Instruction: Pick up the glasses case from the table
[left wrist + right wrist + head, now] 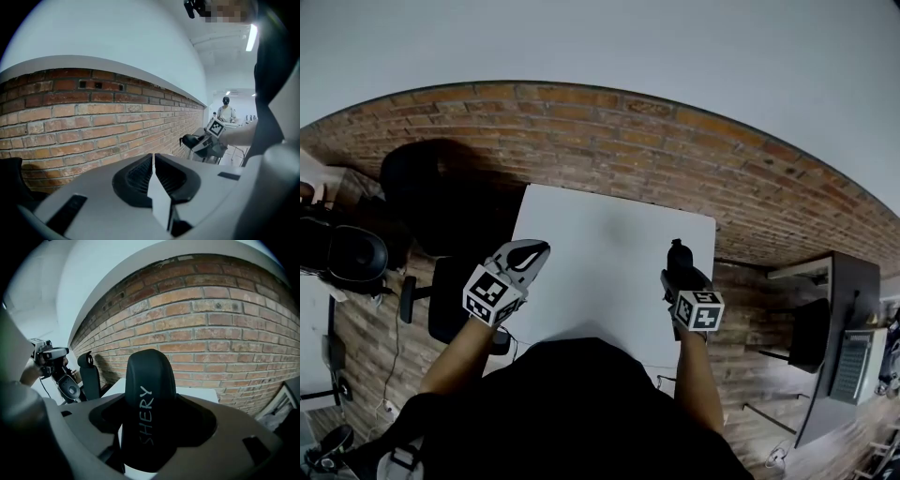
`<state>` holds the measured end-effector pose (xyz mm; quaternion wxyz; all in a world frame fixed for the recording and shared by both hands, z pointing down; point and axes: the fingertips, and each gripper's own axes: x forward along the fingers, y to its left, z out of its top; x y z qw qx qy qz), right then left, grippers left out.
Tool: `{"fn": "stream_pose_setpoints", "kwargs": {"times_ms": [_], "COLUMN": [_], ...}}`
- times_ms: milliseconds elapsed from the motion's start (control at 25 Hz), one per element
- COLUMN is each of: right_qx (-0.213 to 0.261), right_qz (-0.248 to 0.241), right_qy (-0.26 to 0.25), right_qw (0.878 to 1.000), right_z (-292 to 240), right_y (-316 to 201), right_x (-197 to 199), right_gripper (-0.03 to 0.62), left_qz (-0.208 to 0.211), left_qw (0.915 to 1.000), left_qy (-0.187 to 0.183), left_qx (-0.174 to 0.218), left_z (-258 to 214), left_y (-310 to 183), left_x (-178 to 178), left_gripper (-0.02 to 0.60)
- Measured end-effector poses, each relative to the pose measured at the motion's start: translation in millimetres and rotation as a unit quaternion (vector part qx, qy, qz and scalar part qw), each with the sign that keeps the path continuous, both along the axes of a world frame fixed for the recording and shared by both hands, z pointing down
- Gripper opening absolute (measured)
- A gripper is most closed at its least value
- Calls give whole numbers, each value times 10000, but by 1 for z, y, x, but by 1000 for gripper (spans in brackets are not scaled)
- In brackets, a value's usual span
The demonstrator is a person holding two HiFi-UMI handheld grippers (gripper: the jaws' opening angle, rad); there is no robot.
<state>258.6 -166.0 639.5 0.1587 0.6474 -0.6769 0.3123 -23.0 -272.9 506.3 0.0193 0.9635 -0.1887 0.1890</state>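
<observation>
My right gripper [682, 277] is clamped on the glasses case [150, 399]. The case is black and rounded and stands lengthwise between the two jaws, with its far end reaching past their tips and pale lettering running along its face. In the head view it pokes forward out of the gripper, over the right-hand part of the white table [600, 234]. The marker cube [698, 310] sits at the back of this gripper, nearest my arm.

Well off to the left of it, my left gripper [528, 255] hangs over the table's near left corner. Its jaws are pressed together with nothing between them, and the ribbed pads [138, 176] meet along one line.

Beyond both grippers, past the far edge of the table, runs a brick wall [211, 329] with a pale surface above it. To the left of the case, beside the table, stands a black chair [89, 373]. In the left gripper view a person [226, 110] stands far off.
</observation>
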Motion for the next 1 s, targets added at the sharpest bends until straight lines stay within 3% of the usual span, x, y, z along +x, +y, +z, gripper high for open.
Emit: {"fn": "stream_pose_setpoints", "kwargs": {"times_ms": [600,1000], "right_qx": [611,786], "right_qz": [7,72], "right_qy": [23,-69], "right_qw": [9981,9969], "right_z": [-62,-74], "right_y": [5,14], "right_x": [-1,2], "right_gripper": [307,307], "left_qz": [39,53], "left_qw": [10000,10000], "left_qy": [16,35], "left_qx": [59,76], "left_z": [-5,-8], "left_y": [4,13], "left_x": [2,5], "left_gripper": [25,25]}}
